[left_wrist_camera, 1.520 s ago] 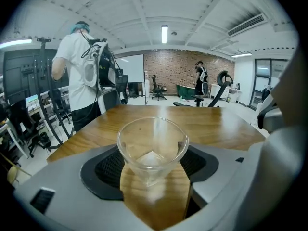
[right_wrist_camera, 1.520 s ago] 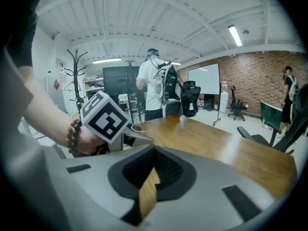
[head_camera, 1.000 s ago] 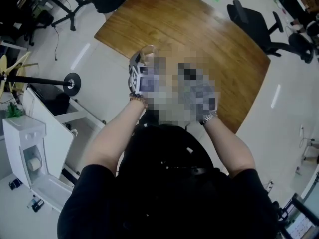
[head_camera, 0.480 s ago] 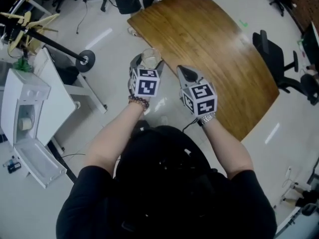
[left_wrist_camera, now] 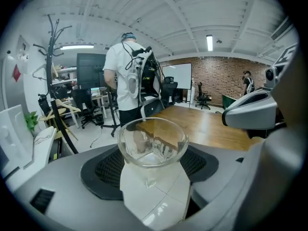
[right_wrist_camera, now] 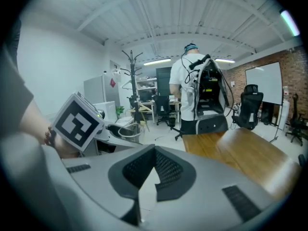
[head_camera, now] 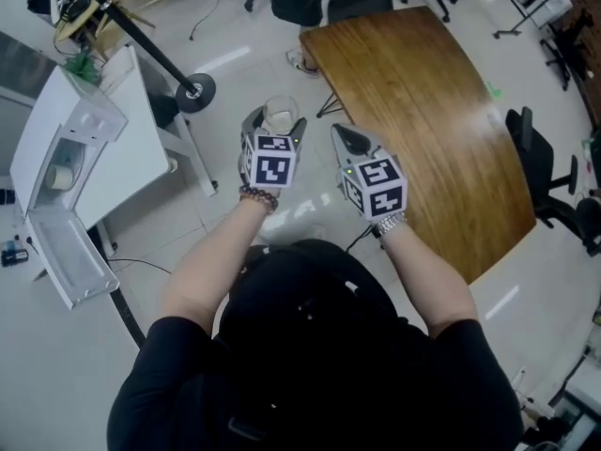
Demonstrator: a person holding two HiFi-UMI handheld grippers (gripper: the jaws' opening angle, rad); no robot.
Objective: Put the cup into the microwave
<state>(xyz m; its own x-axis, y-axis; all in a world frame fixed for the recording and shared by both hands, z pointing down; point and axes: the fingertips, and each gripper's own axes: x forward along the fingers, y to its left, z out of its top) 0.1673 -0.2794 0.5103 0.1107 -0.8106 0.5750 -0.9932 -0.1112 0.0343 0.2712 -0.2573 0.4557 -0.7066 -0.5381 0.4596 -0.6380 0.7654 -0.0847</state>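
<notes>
A clear glass cup (head_camera: 280, 113) sits upright between the jaws of my left gripper (head_camera: 274, 122), carried over the floor; the jaws are shut on its sides. The left gripper view shows the same cup (left_wrist_camera: 152, 143) close up, empty, pressed between the dark pads (left_wrist_camera: 103, 170). My right gripper (head_camera: 340, 139) travels beside it, jaws shut with nothing in them, and its pads (right_wrist_camera: 166, 170) meet in the right gripper view. A white microwave (head_camera: 70, 148) stands at the left with its door (head_camera: 58, 256) hanging open, well apart from both grippers.
A curved wooden table (head_camera: 432, 111) lies to the right, with office chairs (head_camera: 540, 163) beyond it. A coat rack's round base (head_camera: 195, 89) rests on the floor near the microwave's stand. Another person (left_wrist_camera: 126, 76) stands ahead by the table's far end.
Both grippers, the left one with the cup, have swung left off the table and now hang over the floor. The microwave has come further into view at the left.
</notes>
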